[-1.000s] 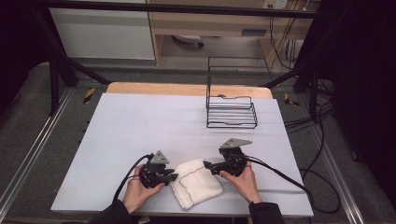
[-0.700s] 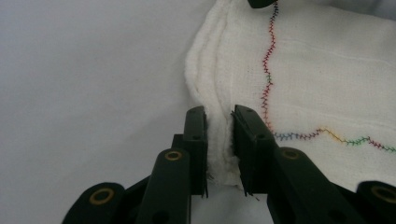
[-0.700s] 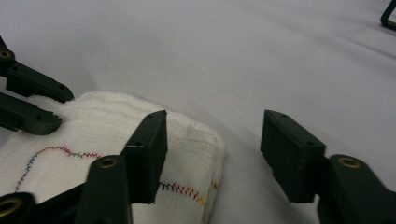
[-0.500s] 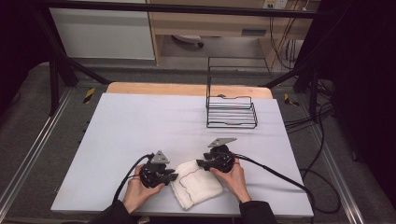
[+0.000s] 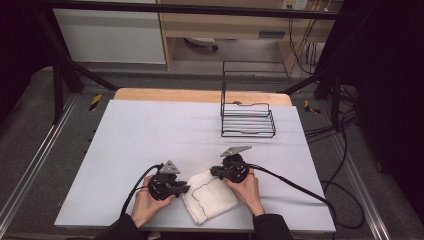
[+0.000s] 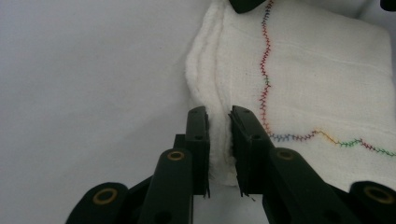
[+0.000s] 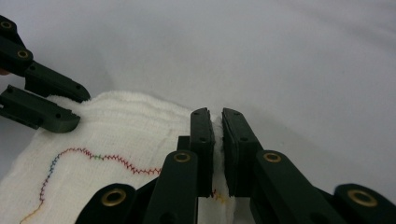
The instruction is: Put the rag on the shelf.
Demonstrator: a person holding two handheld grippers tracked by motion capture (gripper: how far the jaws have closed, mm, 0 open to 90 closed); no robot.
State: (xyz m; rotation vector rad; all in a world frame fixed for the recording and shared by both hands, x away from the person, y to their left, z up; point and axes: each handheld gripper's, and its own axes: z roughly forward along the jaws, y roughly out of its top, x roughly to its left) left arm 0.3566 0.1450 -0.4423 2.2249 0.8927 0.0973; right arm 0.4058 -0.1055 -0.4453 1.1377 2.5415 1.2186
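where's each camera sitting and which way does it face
High view: above the person's side, facing forward and down on the table; forearms, hands, left gripper, right gripper.
Left gripper view: on the left gripper, along its jaws pinching the white cloth.
Right gripper view: on the right gripper, along jaws just closed on a cloth edge.
Shared: both gripper views show the coloured stitching.

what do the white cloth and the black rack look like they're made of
White cloth: looks like soft woven cotton, matte, with fuzzy layered edges and multicoloured zigzag stitching. Black rack: apparently thin metal wire with a dark coating, judging by its slender rigid bars.
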